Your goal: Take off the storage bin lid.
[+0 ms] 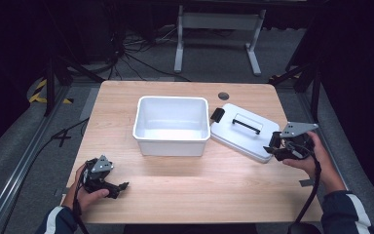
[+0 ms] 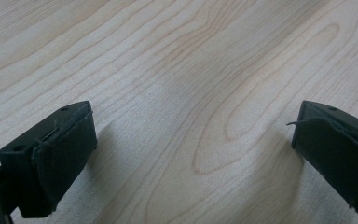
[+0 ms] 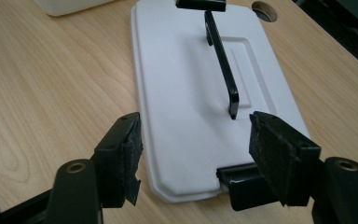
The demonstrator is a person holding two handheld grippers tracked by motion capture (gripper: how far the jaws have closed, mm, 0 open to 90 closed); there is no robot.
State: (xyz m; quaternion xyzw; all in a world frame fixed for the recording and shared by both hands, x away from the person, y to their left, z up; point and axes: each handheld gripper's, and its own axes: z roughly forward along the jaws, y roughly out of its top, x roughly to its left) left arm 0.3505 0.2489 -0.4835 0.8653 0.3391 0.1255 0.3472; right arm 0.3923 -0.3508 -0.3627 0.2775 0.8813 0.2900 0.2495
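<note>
Wood counter [image 1: 185, 185] w/ empty white bin [image 1: 171, 124] at center. White lid [image 1: 243, 131], black handle [image 1: 246, 124], lies flat just right of bin. Right gripper [image 1: 276, 145] at lid's near end, jaws apart. Left gripper [image 1: 121, 187] low over bare counter front-left, jaws wide apart.

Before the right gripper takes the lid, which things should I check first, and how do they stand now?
1. Right gripper open: ok, jaws stand wide apart.
2. Lid free to lift: ok, it lies flat on the table beside the box, nothing on top.
3. Gripper lined up with the lid: ok, its near end sits between the jaws; the black clip there lies close to one jaw.
4. Handle reachable: ok, upright and unobstructed, but farther along the lid.
5. Box ready to receive the lid: ok, it looks empty.
6. Left gripper out of the way: ok, open, over bare wood near the table's front.
</note>
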